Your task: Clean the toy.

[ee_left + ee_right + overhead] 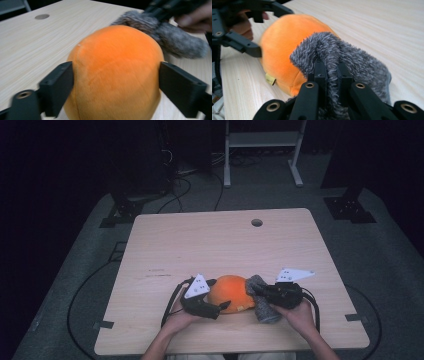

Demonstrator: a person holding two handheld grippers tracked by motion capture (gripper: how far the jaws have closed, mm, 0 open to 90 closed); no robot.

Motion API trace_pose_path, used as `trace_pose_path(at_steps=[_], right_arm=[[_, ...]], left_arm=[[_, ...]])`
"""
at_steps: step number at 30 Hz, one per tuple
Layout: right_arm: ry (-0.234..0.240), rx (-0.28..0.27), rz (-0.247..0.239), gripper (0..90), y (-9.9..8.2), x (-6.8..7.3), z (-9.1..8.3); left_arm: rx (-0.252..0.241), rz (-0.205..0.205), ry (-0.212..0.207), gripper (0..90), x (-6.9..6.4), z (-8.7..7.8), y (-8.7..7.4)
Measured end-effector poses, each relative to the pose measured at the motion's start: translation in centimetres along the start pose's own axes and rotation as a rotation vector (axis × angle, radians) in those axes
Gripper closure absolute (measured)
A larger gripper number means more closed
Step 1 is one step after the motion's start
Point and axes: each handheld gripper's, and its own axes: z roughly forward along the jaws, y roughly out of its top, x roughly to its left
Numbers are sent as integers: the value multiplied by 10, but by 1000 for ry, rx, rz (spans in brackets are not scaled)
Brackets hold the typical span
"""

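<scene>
A round orange plush lies near the table's front edge, with a grey furry piece against its right side. My left gripper comes in from the left. In the left gripper view its jaws stand wide on either side of the orange plush, right at its flanks, and the plush looks unsquashed. My right gripper is shut on a fold of the grey furry piece, which rests against the orange plush. The left gripper shows beyond it.
The light wooden table has a small round hole near its far edge. A small yellow tag hangs low on the plush. Cables trail from both grippers toward the front edge. Beyond the table are dark floor and frame legs.
</scene>
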Motion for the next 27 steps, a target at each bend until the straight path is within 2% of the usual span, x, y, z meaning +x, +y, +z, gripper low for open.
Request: trace_pose_path(at_steps=[3, 5, 6, 7, 9, 11, 13, 14, 15, 17, 19, 21, 23, 24, 26, 27], right_arm=[[12, 11, 2, 815, -1, -2, 3], [-24, 48, 22, 815, -3, -7, 5], [-27, 53, 34, 816, -4, -9, 4], [-13, 26, 47, 815, -3, -8, 1], [25, -34, 38, 815, 3, -3, -5], [46, -72, -6, 815, 10, 5, -9], [87, -65, -35, 814, 11, 9, -7], [97, -45, -46, 814, 9, 11, -4], [96, -32, -66, 814, 7, 12, -2], [104, -38, -49, 814, 5, 9, -1], [87, -29, -32, 815, 3, 3, -2], [30, 9, -3, 814, -2, -5, 0], [-11, 41, 43, 815, -6, -13, 0], [-14, 32, 44, 814, -6, -14, -2], [43, -43, 39, 814, 0, -9, -8], [67, -72, 19, 814, 5, -3, -11]], left_arm=[[11, 19, 16, 202, -1, 0, -4], [13, 35, 21, 215, -4, 0, -3], [17, 45, 23, 218, -5, 0, -3], [20, 51, 21, 228, -6, 1, -3], [23, 73, 4, 240, -9, 1, -4], [15, 87, -29, 228, -10, -1, -2], [-20, 51, -51, 181, -5, -4, 1], [-37, 25, -45, 155, -2, -5, 1], [-31, 1, -28, 120, 1, -5, 1], [6, -33, -32, 90, 5, -2, -1], [39, -39, -53, 159, 4, 1, -3], [28, -11, -49, 214, 1, 0, -4], [32, 51, -35, 258, -4, -1, -3], [35, 69, -28, 275, -5, -2, -2], [24, 111, -33, 299, -10, -3, 0], [25, 135, -37, 301, -12, -2, 0]])
